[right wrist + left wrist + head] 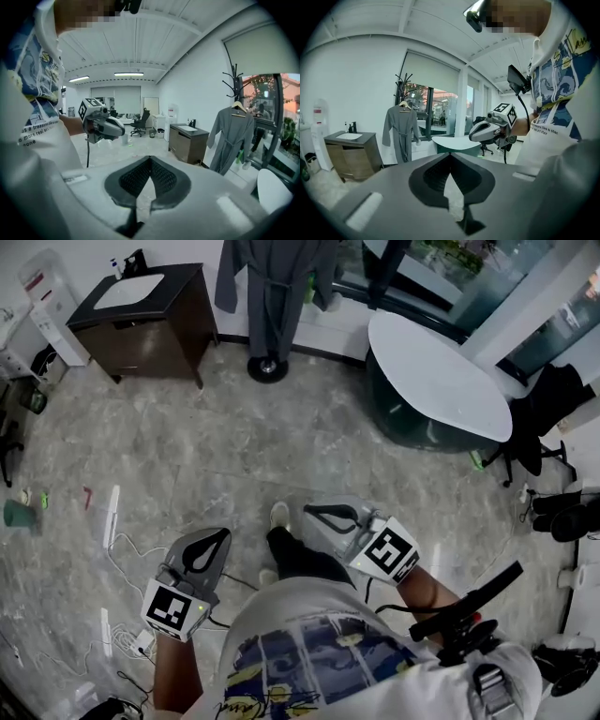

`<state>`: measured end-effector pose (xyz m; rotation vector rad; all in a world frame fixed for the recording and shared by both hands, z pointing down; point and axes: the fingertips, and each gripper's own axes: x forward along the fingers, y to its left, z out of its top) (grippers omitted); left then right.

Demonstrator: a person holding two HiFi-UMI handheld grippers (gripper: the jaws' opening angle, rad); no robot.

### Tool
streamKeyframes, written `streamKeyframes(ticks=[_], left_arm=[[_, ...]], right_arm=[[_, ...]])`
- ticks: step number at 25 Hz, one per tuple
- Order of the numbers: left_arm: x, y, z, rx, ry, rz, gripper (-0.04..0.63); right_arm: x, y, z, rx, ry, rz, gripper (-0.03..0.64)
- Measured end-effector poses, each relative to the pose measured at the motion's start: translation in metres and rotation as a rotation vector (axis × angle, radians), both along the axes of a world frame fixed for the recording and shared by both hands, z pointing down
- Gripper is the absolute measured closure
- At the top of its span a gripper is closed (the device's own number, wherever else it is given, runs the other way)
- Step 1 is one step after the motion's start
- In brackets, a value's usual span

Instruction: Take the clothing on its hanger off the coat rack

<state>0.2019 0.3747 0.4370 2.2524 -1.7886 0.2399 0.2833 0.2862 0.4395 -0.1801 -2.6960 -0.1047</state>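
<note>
A long grey robe (272, 287) hangs on a wooden hanger (239, 105) from a black coat rack (234, 79) by the far window, and the rack's round base (268, 368) stands on the stone floor. In the left gripper view the robe (401, 131) shows far off at the left. Both grippers are held low in front of the person's body, well short of the rack. My left gripper (220, 535) is shut with nothing in it, its tips (450, 157) touching. My right gripper (309, 512) is also shut and empty, jaws (150, 161) meeting.
A dark cabinet with a white sink (141, 315) stands left of the rack, beside a water dispenser (52, 306). A white oval table (441, 371) sits right of it, with a black chair (544, 418) beyond. Cables (122, 559) and a green cup (17, 514) lie on the floor at left.
</note>
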Motion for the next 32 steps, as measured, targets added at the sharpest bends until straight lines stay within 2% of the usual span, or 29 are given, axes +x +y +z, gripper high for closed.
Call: streamKeyframes(ticks=[4, 8, 15, 19, 23, 29, 32], left_arm=[[-0.043, -0.034, 0.003, -0.02, -0.021, -0.017, 0.589], [-0.088, -0.094, -0.014, -0.018, -0.036, -0.013, 0.581], [-0.124, -0.205, -0.038, 0.013, -0.05, 0.056, 0.555], [-0.141, -0.251, -0.034, 0.014, -0.087, 0.122, 0.537], [-0.174, -0.288, -0.029, 0.018, -0.055, 0.158, 0.534], [-0.254, -0.362, -0.022, 0.038, -0.029, 0.241, 0.534], [-0.295, -0.401, -0.027, 0.052, -0.044, 0.308, 0.531]], right_arm=[[-0.05, -0.039, 0.007, -0.018, -0.023, -0.012, 0.615], [-0.099, -0.092, -0.006, -0.023, -0.066, -0.032, 0.613], [-0.136, -0.192, -0.02, -0.007, -0.057, -0.021, 0.574], [-0.158, -0.237, -0.008, -0.024, -0.075, 0.033, 0.538], [-0.185, -0.27, 0.004, -0.038, -0.065, 0.086, 0.522], [-0.237, -0.327, 0.009, -0.025, -0.046, 0.216, 0.522], [-0.267, -0.353, 0.009, -0.052, -0.035, 0.307, 0.522]])
